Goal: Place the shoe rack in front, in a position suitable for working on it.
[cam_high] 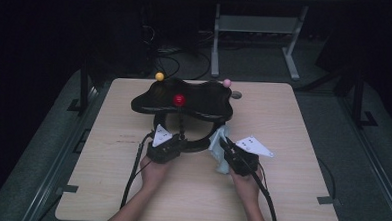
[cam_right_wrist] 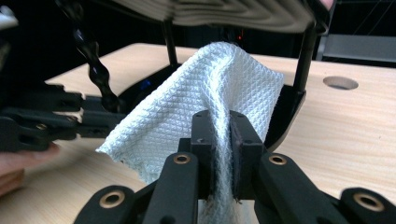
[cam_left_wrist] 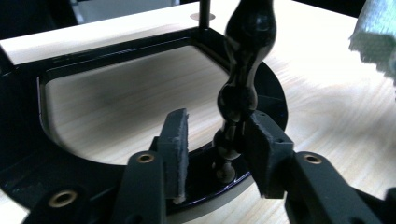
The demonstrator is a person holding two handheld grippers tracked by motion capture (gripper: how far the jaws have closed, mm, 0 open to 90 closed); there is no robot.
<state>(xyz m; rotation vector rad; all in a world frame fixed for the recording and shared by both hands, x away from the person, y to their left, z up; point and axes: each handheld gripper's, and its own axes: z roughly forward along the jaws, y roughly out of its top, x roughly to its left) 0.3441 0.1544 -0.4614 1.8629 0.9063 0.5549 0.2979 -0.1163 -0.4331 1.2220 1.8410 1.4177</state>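
Note:
A black stand has a wavy-edged top tray [cam_high: 204, 103] on thin posts over a ring base [cam_left_wrist: 70, 60]. A beaded black post [cam_left_wrist: 245, 56] rises from the front of the base. My left gripper [cam_left_wrist: 217, 126] [cam_high: 175, 139] is open around that post. The post sits against the right pad, and the left pad [cam_left_wrist: 180, 140] stands apart from it. My right gripper [cam_right_wrist: 222, 121] [cam_high: 226, 142] is shut on a white waffle-weave cloth [cam_right_wrist: 196, 93] [cam_high: 218, 150]. The cloth hangs beside the stand's right post.
A red ball [cam_high: 179, 100] sits at the tray's middle, a yellow ball [cam_high: 159, 76] at its back left and a pink ball [cam_high: 227, 83] at its back right. The wooden table [cam_high: 283, 124] has a round hole [cam_right_wrist: 340, 82] behind the stand.

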